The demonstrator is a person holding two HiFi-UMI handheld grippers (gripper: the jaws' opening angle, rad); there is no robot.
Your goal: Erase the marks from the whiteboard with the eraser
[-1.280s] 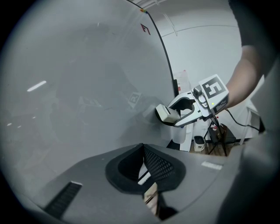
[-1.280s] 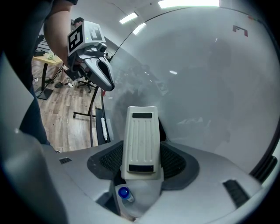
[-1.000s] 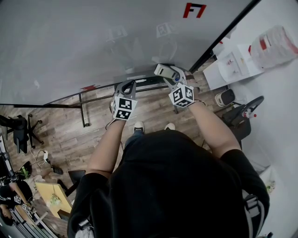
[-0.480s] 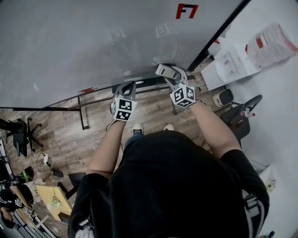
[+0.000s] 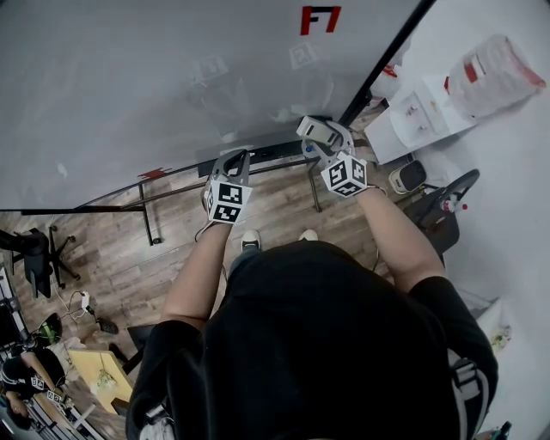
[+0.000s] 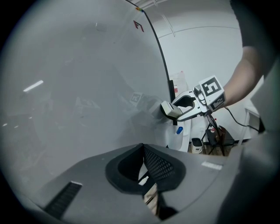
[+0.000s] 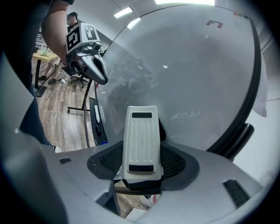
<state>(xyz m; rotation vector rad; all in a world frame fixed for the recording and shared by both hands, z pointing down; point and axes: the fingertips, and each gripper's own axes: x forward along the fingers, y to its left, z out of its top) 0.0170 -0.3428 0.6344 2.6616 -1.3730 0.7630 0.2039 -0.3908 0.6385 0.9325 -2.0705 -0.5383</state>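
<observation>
The whiteboard (image 5: 172, 69) fills the top of the head view, with a red mark (image 5: 320, 19) near its upper right; faint grey scribbles (image 7: 188, 114) show low on it. My right gripper (image 5: 320, 137) is shut on a white ribbed eraser (image 7: 141, 144), held close to the board's lower right part; I cannot tell whether it touches. From the left gripper view the eraser (image 6: 168, 109) sits beside its own reflection. My left gripper (image 5: 234, 157) hovers left of it, just before the board, shut with nothing between its pads (image 6: 155, 164).
A marker tray (image 5: 258, 150) runs under the board, with a white marker (image 7: 95, 114) in it. The board's black frame (image 5: 382, 64) slants at right. Beyond it stand a white cabinet (image 5: 421, 116), a plastic bag (image 5: 494, 73) and a chair (image 5: 447, 206). Wooden floor (image 5: 112, 249) lies below.
Both grippers have shifted right along the board; the eraser is now closer to the black frame and below the red mark. Both stay shut.
</observation>
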